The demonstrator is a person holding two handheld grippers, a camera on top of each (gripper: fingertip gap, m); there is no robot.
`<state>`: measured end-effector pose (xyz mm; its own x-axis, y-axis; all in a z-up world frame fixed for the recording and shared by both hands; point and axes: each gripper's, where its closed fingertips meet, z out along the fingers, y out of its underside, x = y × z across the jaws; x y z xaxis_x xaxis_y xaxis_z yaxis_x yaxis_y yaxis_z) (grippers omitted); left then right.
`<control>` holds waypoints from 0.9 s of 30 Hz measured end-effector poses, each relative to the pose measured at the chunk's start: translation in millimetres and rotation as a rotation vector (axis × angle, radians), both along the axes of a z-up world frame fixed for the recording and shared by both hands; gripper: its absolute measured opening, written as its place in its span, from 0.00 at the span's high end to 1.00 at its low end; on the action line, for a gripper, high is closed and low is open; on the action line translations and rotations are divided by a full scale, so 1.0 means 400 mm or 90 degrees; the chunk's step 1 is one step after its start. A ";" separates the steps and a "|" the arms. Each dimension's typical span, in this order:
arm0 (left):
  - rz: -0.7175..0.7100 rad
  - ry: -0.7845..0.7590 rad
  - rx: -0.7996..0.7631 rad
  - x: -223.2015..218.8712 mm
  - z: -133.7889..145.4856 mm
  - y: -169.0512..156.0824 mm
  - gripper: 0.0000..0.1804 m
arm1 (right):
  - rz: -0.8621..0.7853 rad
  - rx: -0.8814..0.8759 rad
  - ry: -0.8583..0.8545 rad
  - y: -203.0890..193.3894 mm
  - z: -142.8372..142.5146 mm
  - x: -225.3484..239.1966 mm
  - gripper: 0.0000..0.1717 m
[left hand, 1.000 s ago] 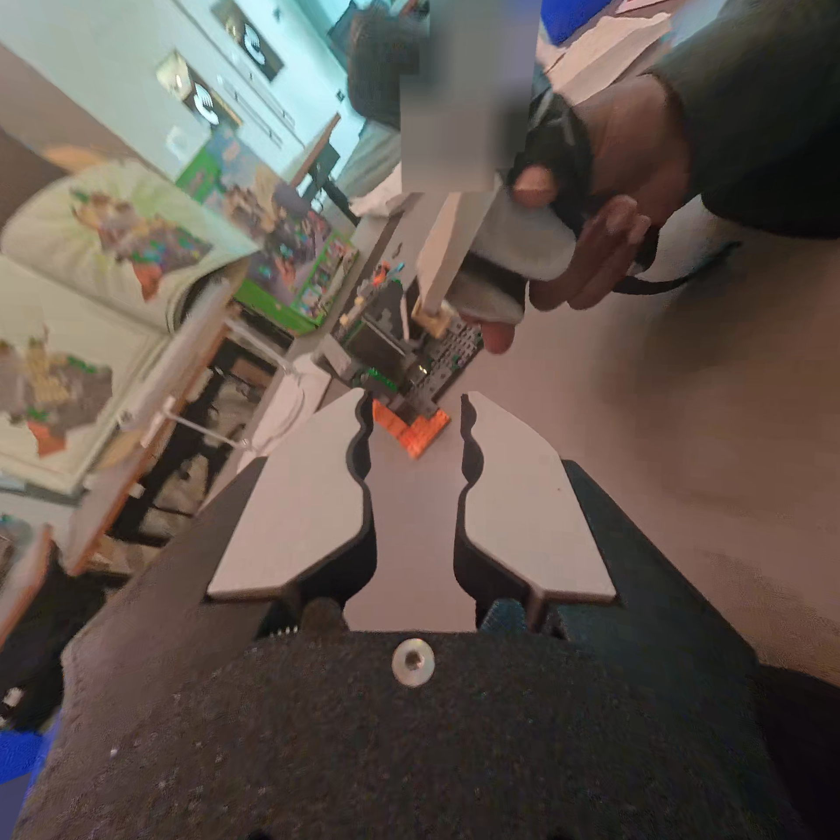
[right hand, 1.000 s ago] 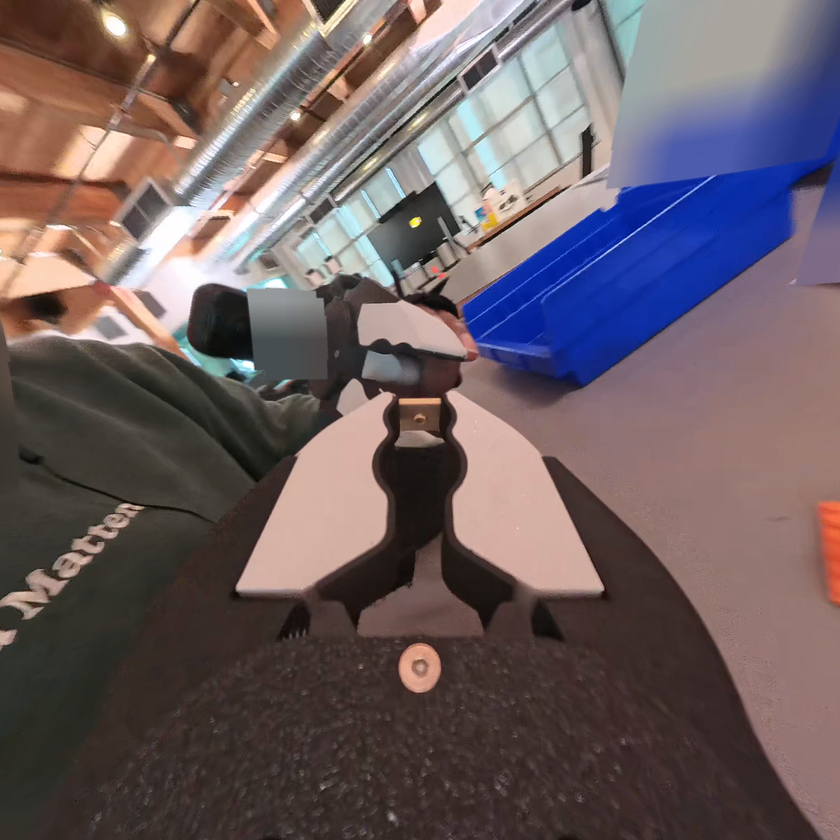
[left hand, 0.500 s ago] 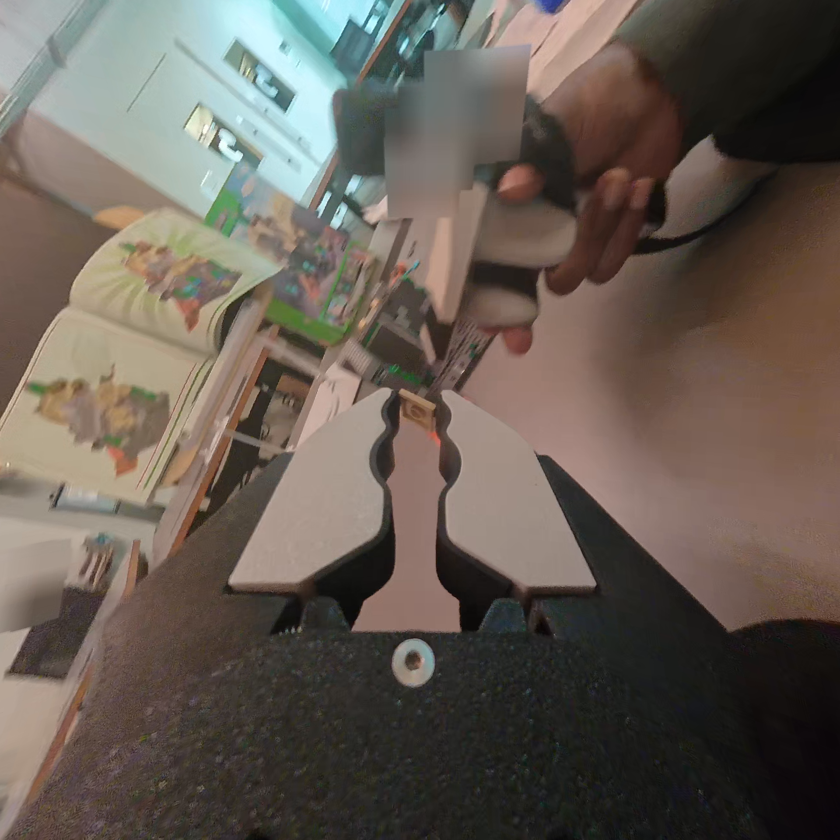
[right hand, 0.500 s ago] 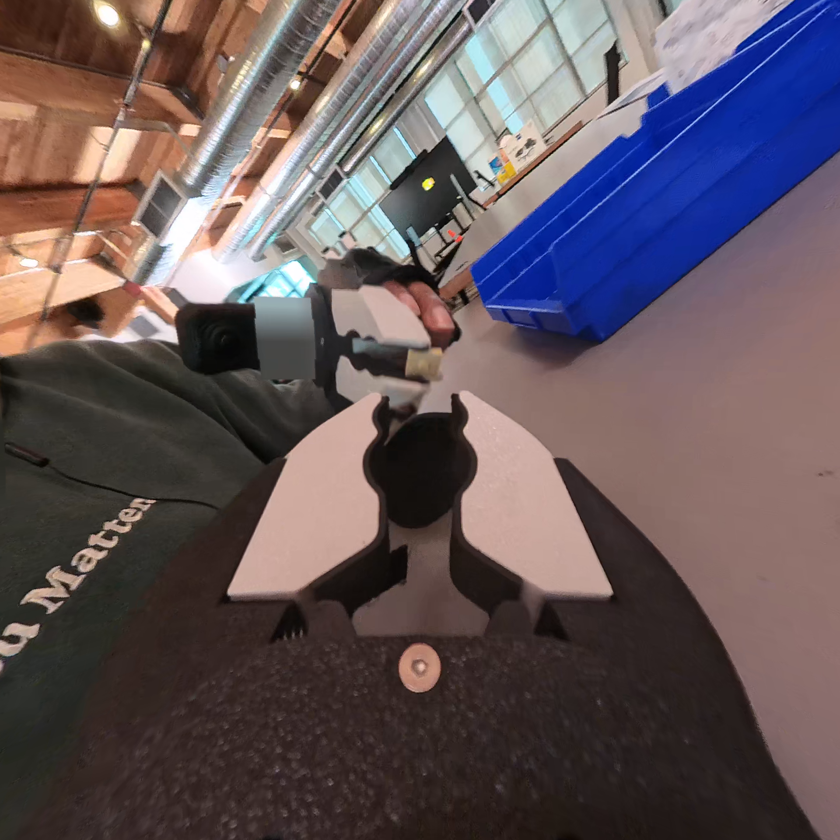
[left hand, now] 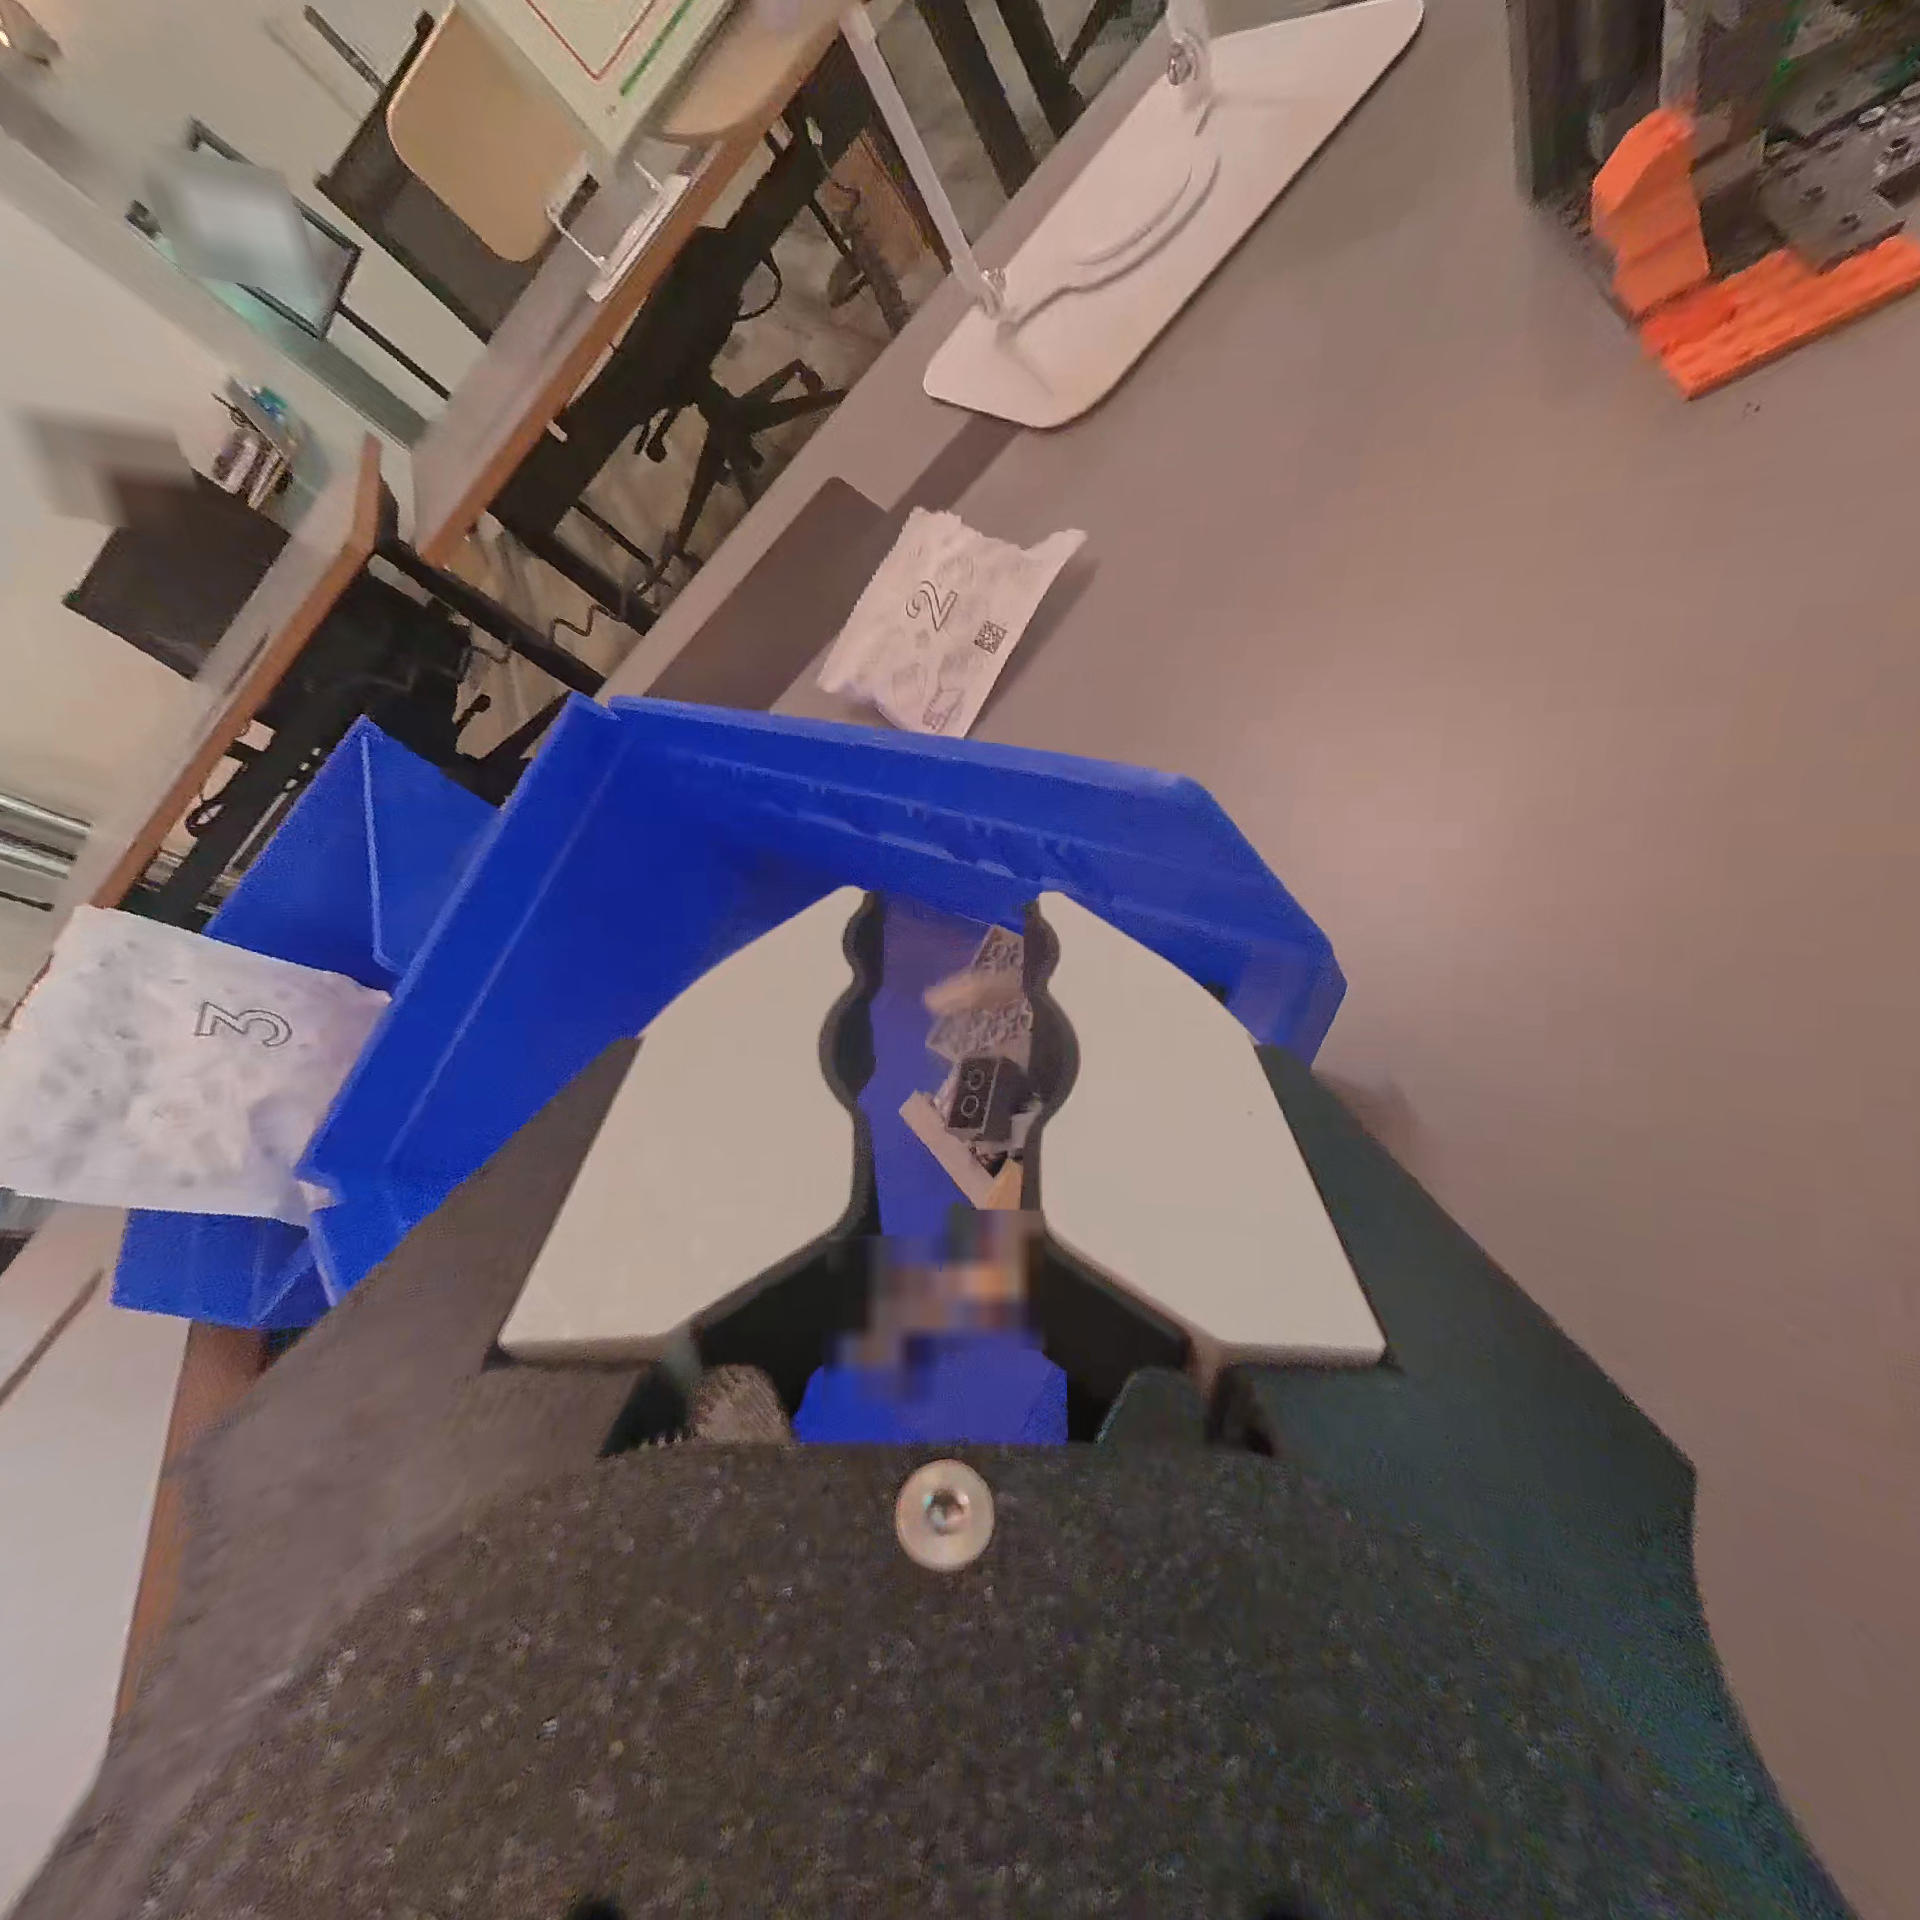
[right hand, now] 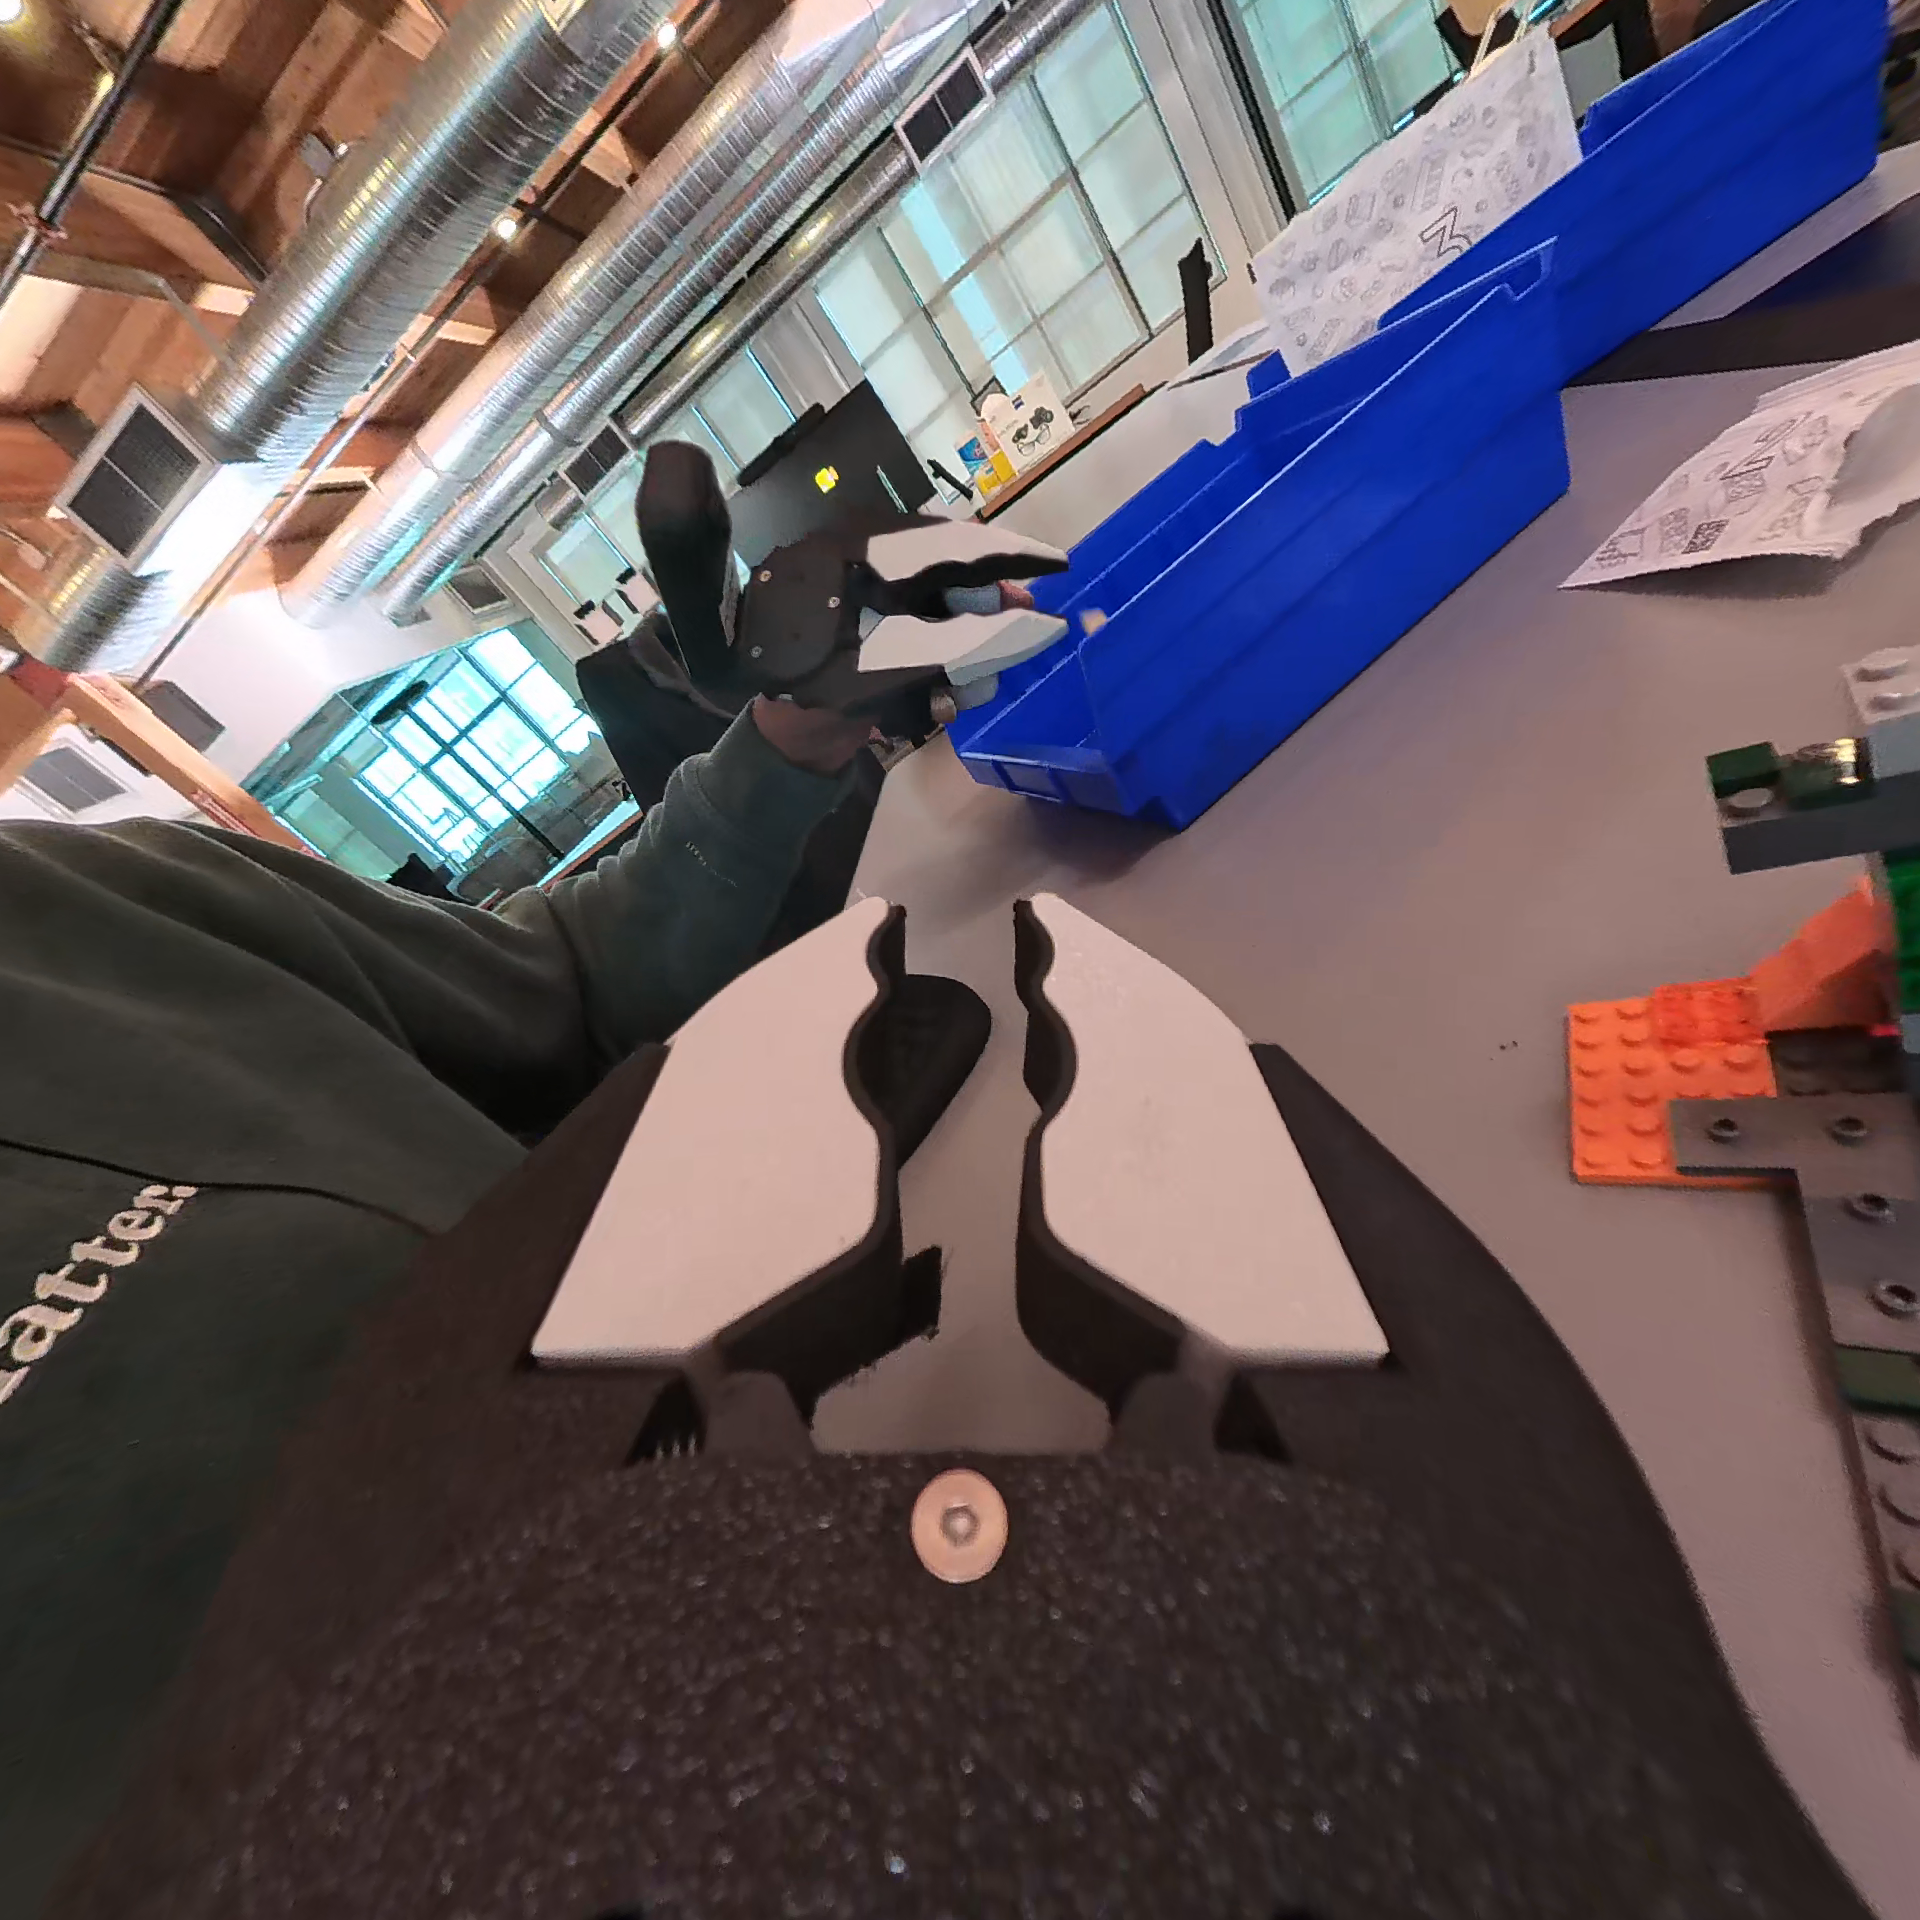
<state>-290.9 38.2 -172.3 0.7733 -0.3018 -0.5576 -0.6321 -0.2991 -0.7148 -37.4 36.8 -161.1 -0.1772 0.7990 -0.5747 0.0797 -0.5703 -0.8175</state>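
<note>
My left gripper (left hand: 951,914) hangs over a blue bin (left hand: 831,800) with its jaws open and nothing pressed between the pads. A small tan brick (left hand: 961,992) shows blurred and loose in the gap, above several grey and black bricks (left hand: 977,1081) lying in the bin. The right wrist view shows the left gripper (right hand: 1060,592) open at the bin's (right hand: 1299,582) near end, with the tan brick (right hand: 1091,620) in the air just beyond its tips. My right gripper (right hand: 958,914) is open and empty above the grey table (right hand: 1351,883).
A brick model on orange plates (right hand: 1662,1091) stands at the right, also in the left wrist view (left hand: 1745,281). Printed paper bags (left hand: 951,623) (left hand: 156,1091), a second blue bin (left hand: 343,862) and a white stand base (left hand: 1143,208) are near. A green sleeve (right hand: 312,1039) fills the left. The tips of one gripper are about 25 cm away from the tips of the other.
The tan brick passed from my right gripper to my left. The left then swung over the blue bin and opened, and the brick left its grasp. The right gripper drew back, open.
</note>
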 end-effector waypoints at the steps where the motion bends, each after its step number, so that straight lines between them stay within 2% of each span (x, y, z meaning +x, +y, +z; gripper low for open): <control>1: -0.002 -0.003 -0.002 0.002 -0.005 -0.001 0.85 | -0.001 0.001 -0.002 0.001 -0.002 0.000 0.88; 8: -0.035 -0.022 0.006 0.058 0.005 -0.002 0.86 | -0.025 0.006 -0.003 0.024 -0.003 0.009 0.89; 13: -0.118 -0.109 0.015 0.208 0.043 0.010 0.90 | -0.087 0.065 -0.042 0.070 -0.020 0.028 0.90; 17: -0.180 -0.176 0.011 0.352 0.049 0.051 0.89 | -0.136 0.114 -0.079 0.105 -0.039 0.041 0.90; 24: -0.196 -0.309 -0.077 0.538 -0.031 0.187 0.85 | -0.202 0.218 -0.166 0.149 -0.089 0.053 0.91; 27: -0.162 -0.314 -0.117 0.567 -0.085 0.245 0.82 | -0.220 0.287 -0.219 0.158 -0.115 0.053 0.91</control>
<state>-64.0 136.3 -206.2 0.8191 -0.5692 -0.0709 -0.3058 -0.3288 -0.8935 -16.0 100.0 -207.0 0.2663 0.9523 -0.1489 0.2528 -0.2181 -0.9426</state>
